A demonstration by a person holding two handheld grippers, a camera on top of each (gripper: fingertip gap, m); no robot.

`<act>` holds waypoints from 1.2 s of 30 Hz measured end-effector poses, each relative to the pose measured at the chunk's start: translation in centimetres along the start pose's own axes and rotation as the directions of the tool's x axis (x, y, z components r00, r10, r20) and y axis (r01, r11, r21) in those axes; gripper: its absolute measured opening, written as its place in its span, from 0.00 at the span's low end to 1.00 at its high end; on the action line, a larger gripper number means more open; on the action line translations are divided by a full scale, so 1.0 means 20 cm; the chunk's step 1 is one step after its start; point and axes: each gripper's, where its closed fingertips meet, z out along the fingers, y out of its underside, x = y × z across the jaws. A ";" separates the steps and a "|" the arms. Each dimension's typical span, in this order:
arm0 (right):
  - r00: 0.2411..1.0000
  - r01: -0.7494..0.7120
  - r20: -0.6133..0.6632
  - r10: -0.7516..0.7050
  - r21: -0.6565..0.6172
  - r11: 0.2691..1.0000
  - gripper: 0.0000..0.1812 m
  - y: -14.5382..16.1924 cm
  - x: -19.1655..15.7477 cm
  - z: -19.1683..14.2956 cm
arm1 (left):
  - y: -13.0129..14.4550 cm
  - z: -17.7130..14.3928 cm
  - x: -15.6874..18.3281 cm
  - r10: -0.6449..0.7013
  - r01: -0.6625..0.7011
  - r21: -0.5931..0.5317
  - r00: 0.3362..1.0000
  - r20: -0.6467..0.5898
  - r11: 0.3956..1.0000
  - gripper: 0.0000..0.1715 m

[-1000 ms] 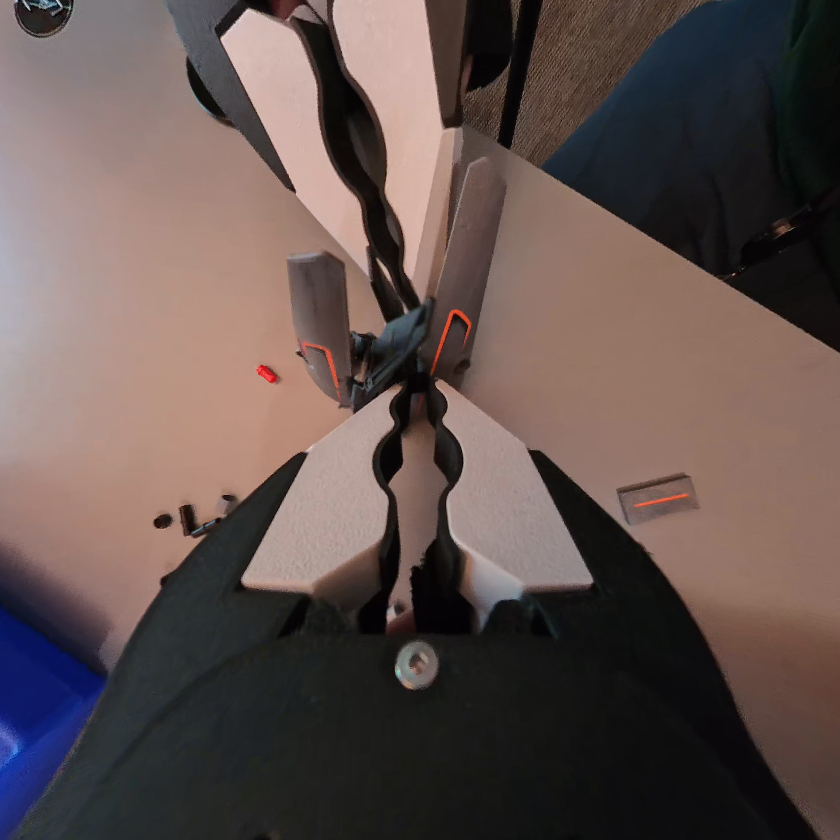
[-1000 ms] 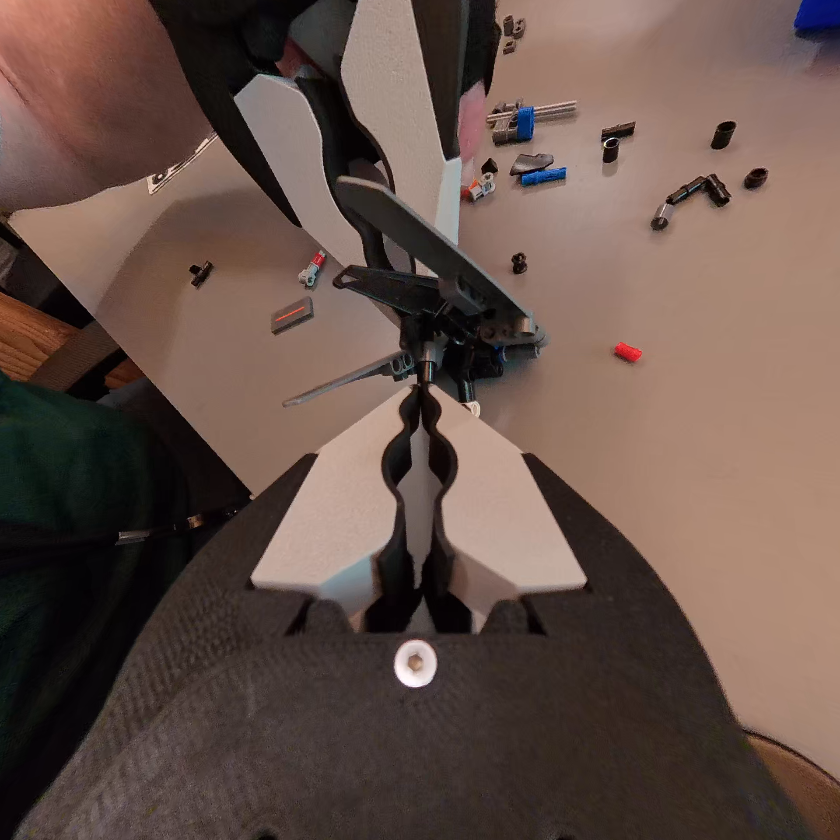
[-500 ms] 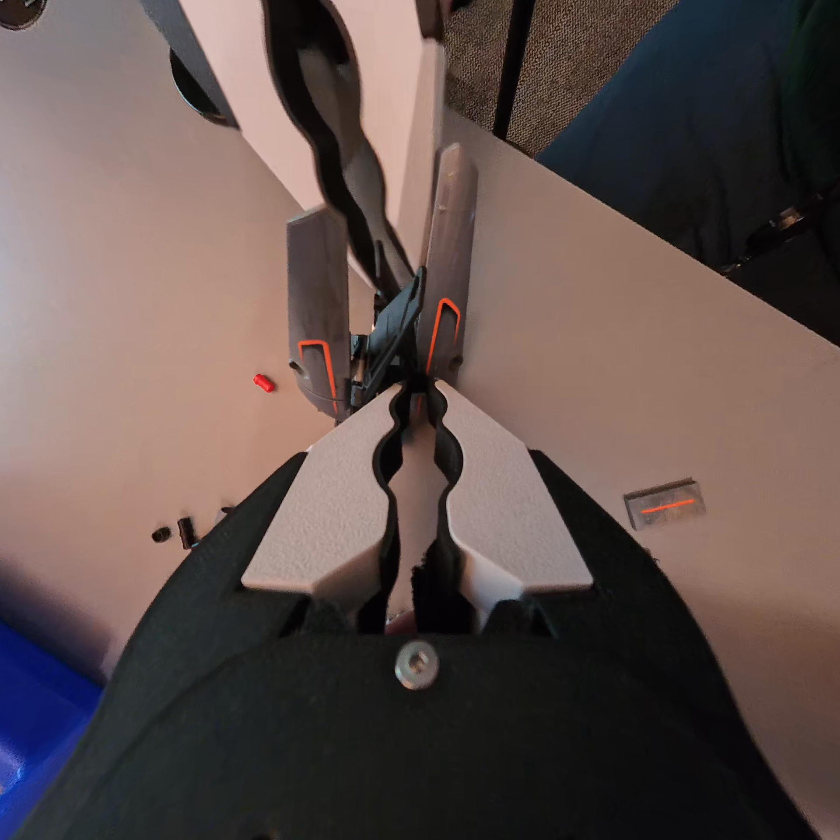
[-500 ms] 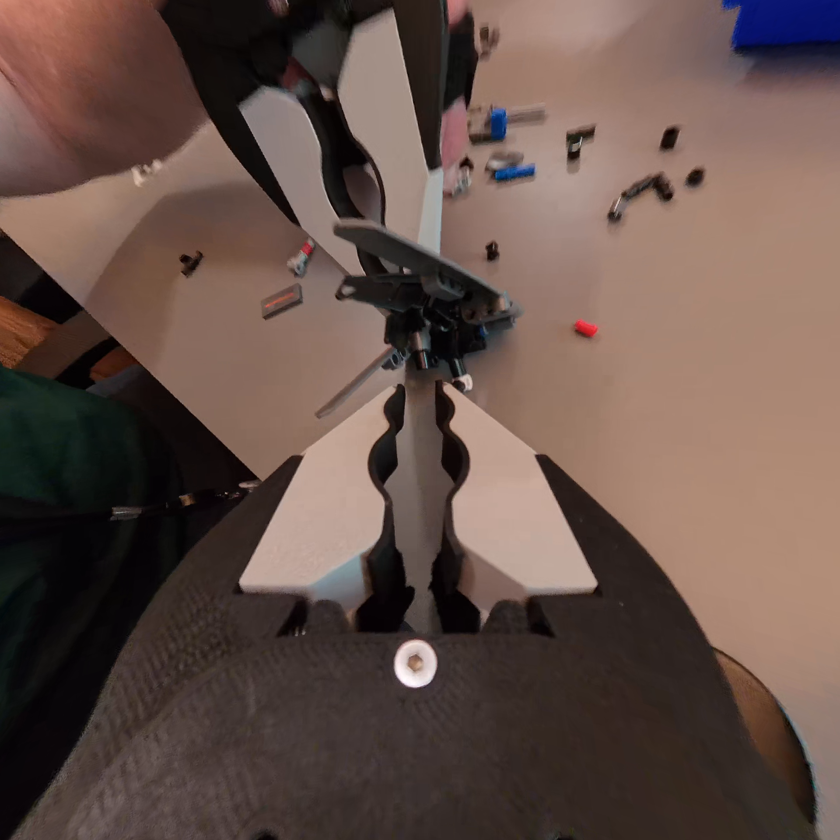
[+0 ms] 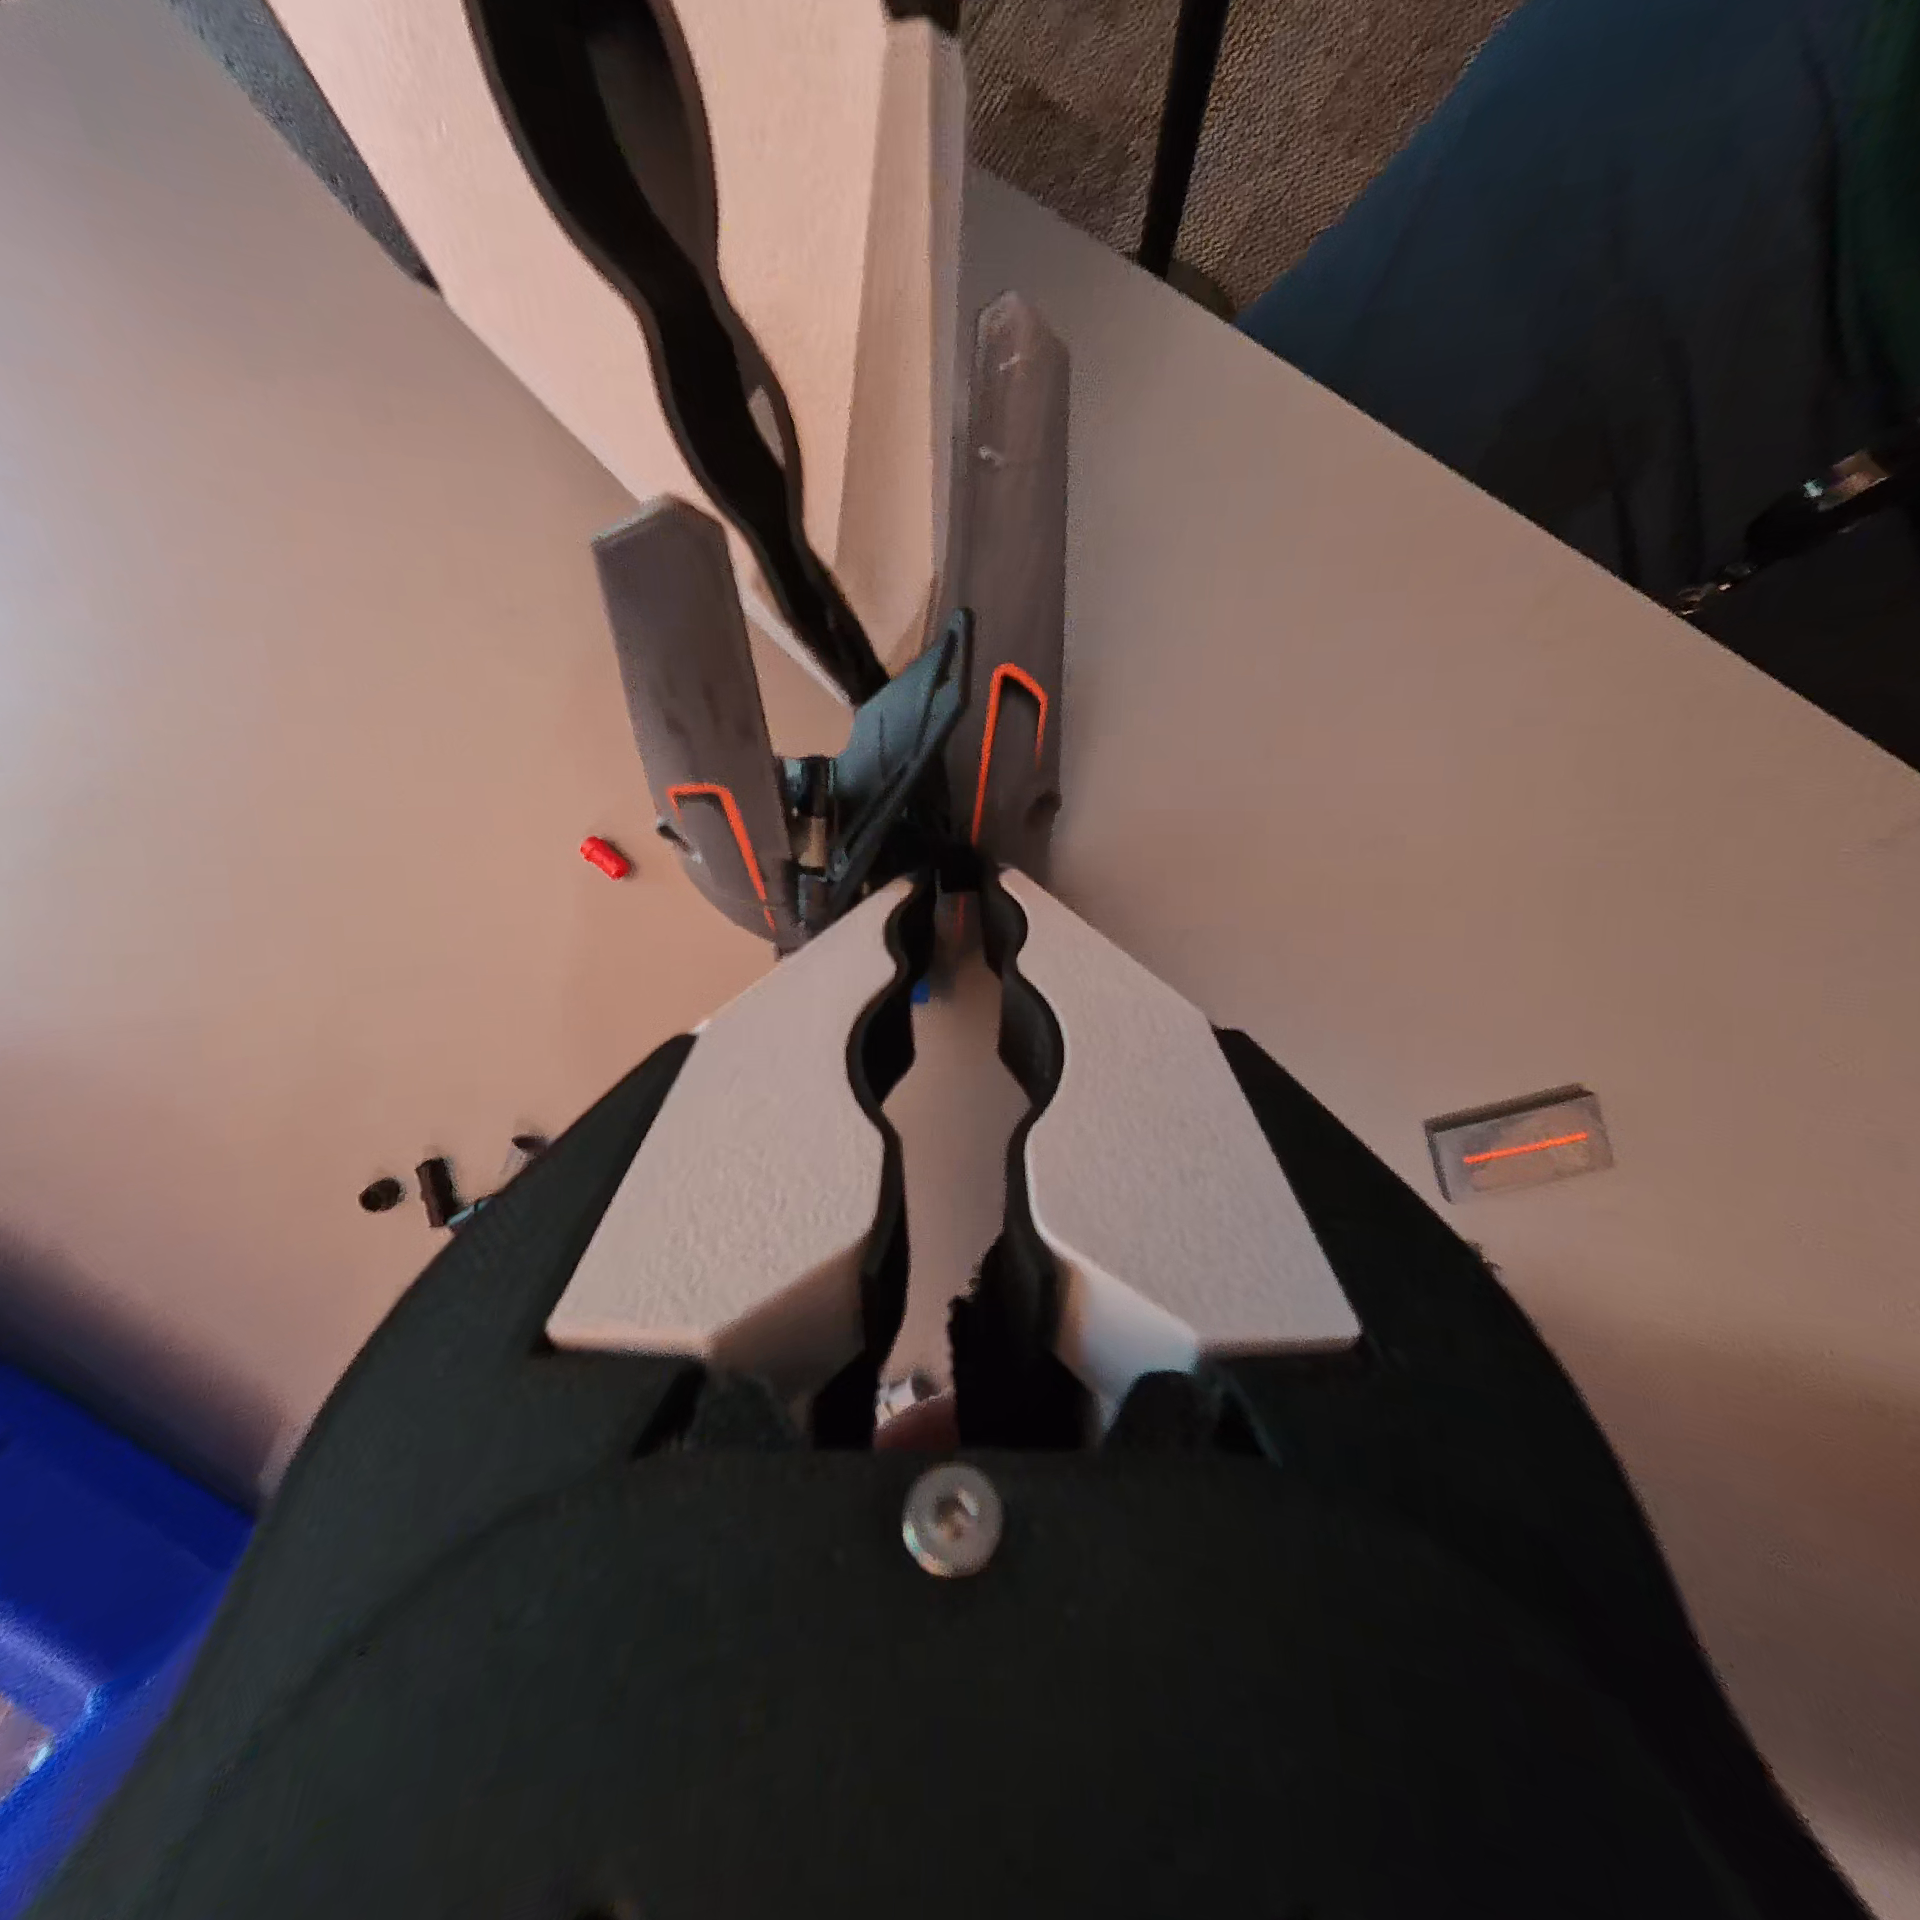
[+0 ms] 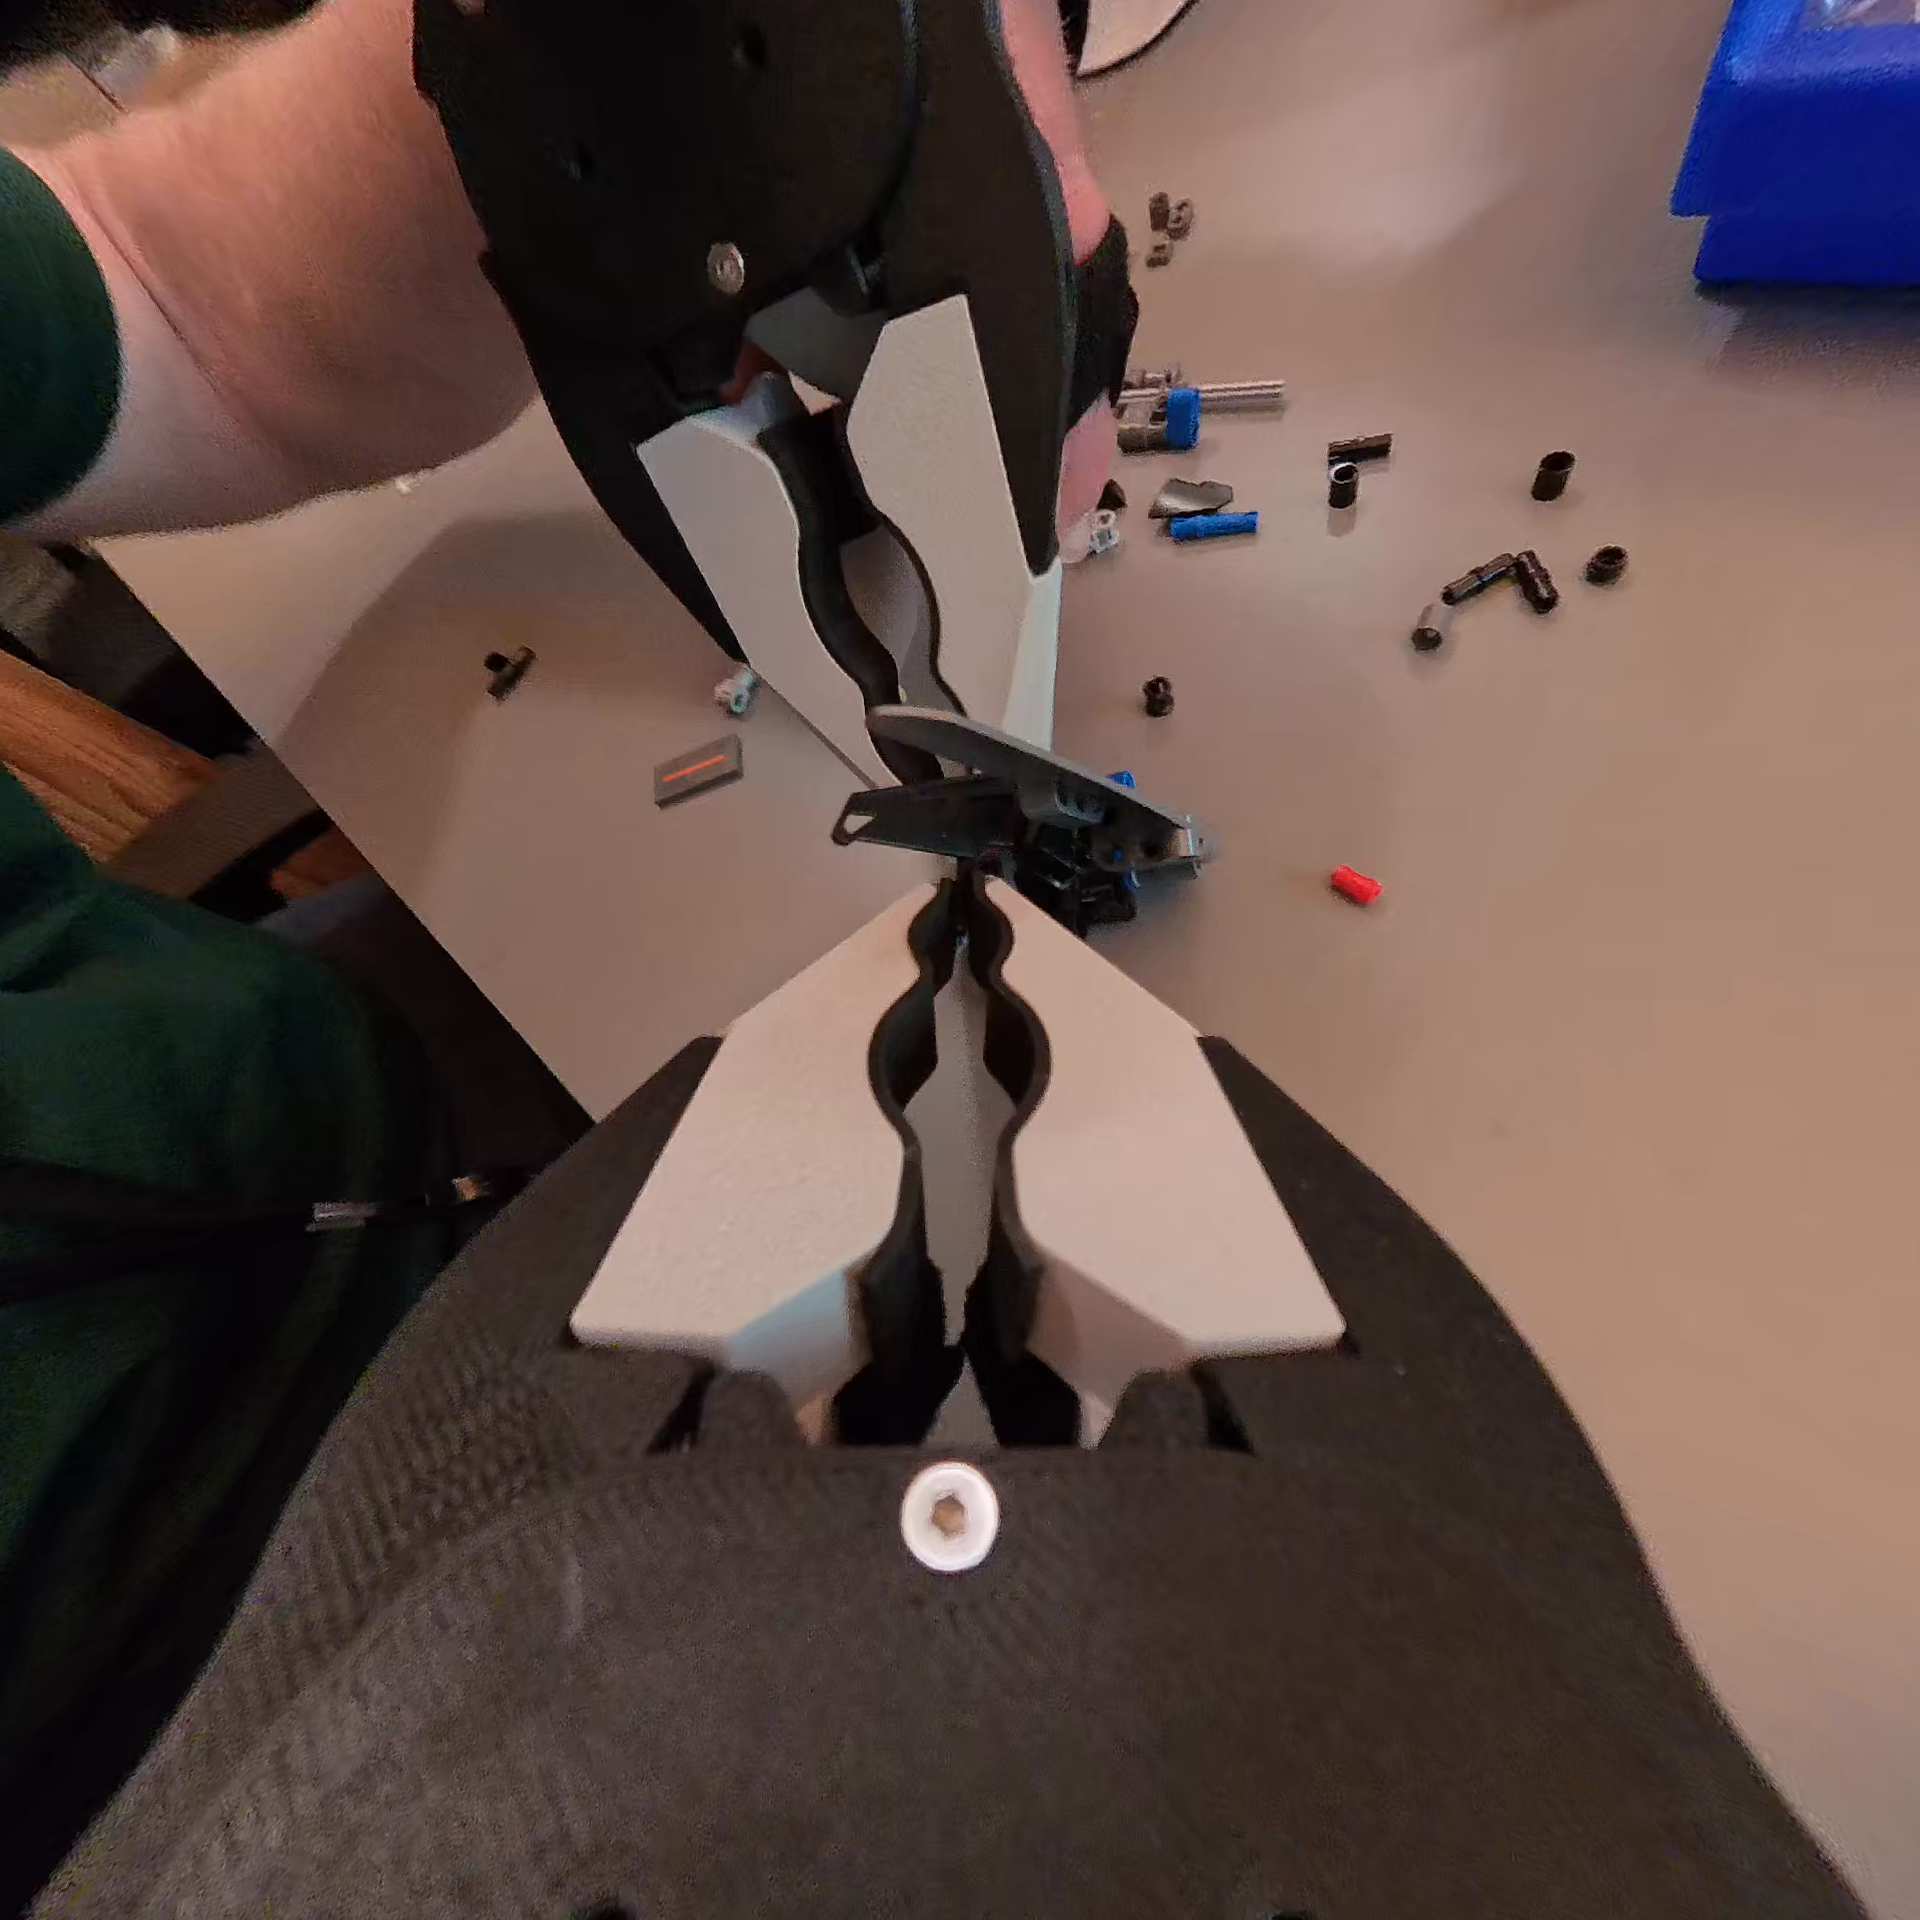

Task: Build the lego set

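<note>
Setting: Pale grey table [image 6: 1558,1143] with carpet and a wooden chair edge beyond its border; a person in a green sleeve works over it.
Right gripper [image 6: 961,899]: jaws nearly pressed together, pinching a thin dark part at the underside of the lego model [image 6: 1023,821], which sits right at the fingertips, above the table.
Left gripper [image 5: 951,883]: jaws pinch the model's dark core from the opposite side; the tips close on a small black piece.
Model: two grey blades with orange outlines fan up and away from the left gripper's tips, a black fin between them; in the right wrist view a grey blade lies flat across the top.
Near the model: red pin [image 6: 1354,885] lies just beside it on the table; grey tile with orange stripe [image 5: 1522,1143] rests apart, towards the table edge.
Farther back: loose black connectors [image 6: 1496,582], a blue pin [image 6: 1210,526] and a grey-and-blue axle assembly [image 6: 1184,405] scattered across the table.
Far corner: blue bin [image 6: 1808,156].
</note>
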 end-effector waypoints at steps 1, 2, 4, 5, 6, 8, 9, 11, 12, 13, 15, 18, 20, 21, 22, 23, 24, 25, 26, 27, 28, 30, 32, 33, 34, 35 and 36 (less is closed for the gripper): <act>1.000 -0.019 0.011 0.019 0.010 1.000 0.00 0.00 0.00 0.00 | 0.01 0.00 0.00 -0.005 0.005 -0.017 1.000 0.020 1.000 0.08; 0.999 -0.031 0.011 0.031 0.020 0.999 0.00 -0.01 0.01 0.00 | 0.02 -0.01 0.00 -0.021 0.021 -0.021 0.999 0.038 1.000 0.13; 0.999 -0.037 0.021 0.037 0.032 0.999 0.00 -0.01 0.00 0.00 | 0.04 -0.02 0.01 -0.071 0.072 -0.013 0.995 0.071 0.997 0.18; 0.999 -0.038 0.012 0.038 0.038 0.999 0.00 -0.01 0.01 0.00 | 0.05 -0.04 0.02 -0.107 0.107 0.008 0.990 0.091 0.994 0.20; 0.999 -0.037 0.011 0.037 0.040 0.999 0.00 -0.01 0.01 0.00 | 0.06 -0.05 0.02 -0.151 0.149 0.028 0.982 0.117 0.988 0.22; 1.000 -0.024 -0.013 0.025 0.061 0.998 0.00 -0.02 0.02 0.00 | 0.07 -0.08 -0.01 -0.252 0.240 0.080 0.944 0.212 0.967 0.23; 0.999 -0.017 -0.027 0.019 0.062 0.998 0.00 -0.02 0.02 -0.01 | 0.05 -0.09 0.00 -0.303 0.279 0.128 0.923 0.236 0.952 0.25; 0.999 -0.013 -0.033 0.016 0.076 0.997 0.00 -0.02 0.02 -0.01 | 0.02 -0.08 0.02 -0.398 0.348 0.206 0.864 0.307 0.915 0.31; 0.999 -0.012 -0.040 0.016 0.079 0.997 0.00 -0.01 0.02 -0.02 | 0.01 -0.07 0.03 -0.434 0.374 0.229 0.833 0.343 0.899 0.34; 0.999 -0.013 -0.046 0.017 0.085 0.996 0.00 -0.01 0.03 -0.02 | 0.00 -0.06 0.02 -0.476 0.404 0.254 0.786 0.395 0.879 0.35; 0.999 -0.021 -0.048 0.027 0.111 0.994 0.00 -0.02 0.03 -0.03 | -0.02 -0.05 0.01 -0.544 0.438 0.322 0.696 0.469 0.839 0.40; 0.998 -0.017 -0.057 0.024 0.115 0.993 0.00 -0.01 0.03 -0.04 | -0.04 -0.04 0.00 -0.598 0.473 0.370 0.564 0.570 0.800 0.47; 0.998 -0.016 -0.054 0.023 0.123 0.992 0.00 -0.01 0.02 -0.03 | -0.05 -0.04 -0.01 -0.601 0.470 0.388 0.500 0.623 0.793 0.47; 0.998 -0.012 -0.057 0.020 0.128 0.992 0.00 -0.02 0.02 -0.03 | -0.06 -0.04 -0.02 -0.595 0.463 0.390 0.476 0.648 0.796 0.47; 0.998 -0.007 -0.063 0.015 0.135 0.991 0.00 -0.02 0.02 -0.03 | -0.06 -0.03 -0.02 -0.586 0.466 0.381 0.457 0.669 0.799 0.47; 0.998 -0.002 -0.069 0.012 0.137 0.991 0.00 -0.02 0.02 -0.03 | -0.05 -0.01 -0.03 -0.582 0.476 0.371 0.444 0.681 0.798 0.47; 0.998 0.003 -0.069 0.007 0.143 0.990 0.00 -0.02 0.02 -0.03 | -0.05 0.00 -0.03 -0.580 0.481 0.369 0.427 0.694 0.795 0.48; 0.998 0.002 -0.059 0.007 0.144 0.990 0.00 -0.02 0.02 -0.03 | -0.05 0.00 -0.04 -0.569 0.480 0.361 0.413 0.711 0.800 0.47; 0.999 0.001 -0.049 0.006 0.150 0.989 0.00 -0.02 0.01 -0.03 | -0.04 0.01 -0.05 -0.555 0.484 0.345 0.404 0.727 0.804 0.46; 0.999 0.002 -0.044 0.005 0.156 0.988 0.00 -0.02 0.01 -0.02 | -0.03 0.01 -0.05 -0.541 0.487 0.331 0.392 0.744 0.808 0.45; 0.999 0.003 -0.035 0.002 0.156 0.988 0.00 -0.02 0.01 -0.02 | -0.02 0.01 -0.06 -0.528 0.493 0.319 0.374 0.762 0.809 0.42; 0.999 0.009 -0.034 -0.004 0.170 0.985 0.00 -0.03 0.01 -0.03 | -0.01 0.00 -0.07 -0.516 0.498 0.309 0.356 0.779 0.810 0.36; 1.000 0.009 -0.024 -0.005 0.183 0.983 0.00 -0.04 0.01 -0.03 | -0.01 -0.01 -0.07 -0.515 0.493 0.314 0.349 0.783 0.812 0.31; 1.000 0.005 -0.022 -0.001 0.187 0.982 0.00 -0.04 0.02 -0.04 | -0.01 -0.01 -0.07 -0.511 0.492 0.312 0.344 0.787 0.812 0.28; 1.000 -0.001 -0.018 0.005 0.190 0.982 0.00 -0.03 0.02 -0.04 | -0.01 -0.01 -0.07 -0.507 0.493 0.307 0.346 0.789 0.814 0.27; 1.000 -0.008 -0.009 0.010 0.197 0.980 0.00 -0.03 0.03 -0.05 | 0.00 0.00 -0.07 -0.505 0.500 0.299 0.350 0.789 0.813 0.25; 1.000 -0.015 0.002 0.014 0.198 0.980 0.00 -0.03 0.03 -0.05 | 0.00 0.00 -0.08 -0.507 0.505 0.296 0.352 0.787 0.811 0.24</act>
